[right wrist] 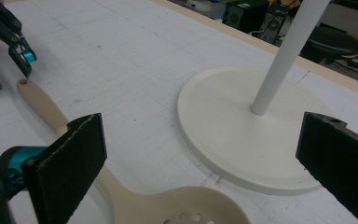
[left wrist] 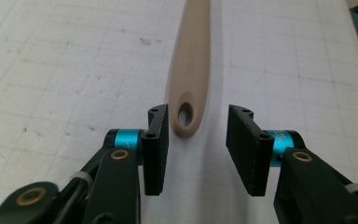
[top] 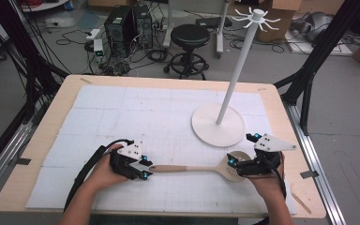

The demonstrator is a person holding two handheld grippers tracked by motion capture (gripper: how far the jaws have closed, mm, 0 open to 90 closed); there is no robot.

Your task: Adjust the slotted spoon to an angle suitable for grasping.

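Lying flat on the table (top: 37,187), the slotted spoon (top: 201,168) pointed its hanging hole at the left gripper (left wrist: 198,140), whose jaws stood apart around it, not clamped. The right gripper (right wrist: 200,158) hovered wide open over the bowl, probably ready to steady it for hanging on the white stand (top: 225,93).

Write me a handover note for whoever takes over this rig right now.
Left gripper: open, jaws either side of the spoon handle's hole end; one pad looks to touch it, the other stands apart.
Right gripper: open wide over the bowl end, not gripping.
Slotted spoon: flat on the white mat, in front of the white hook stand.
Done: both grippers are placed at the spoon.
Left: probably grip, lift, and hang it by the hole on the stand's hooks.
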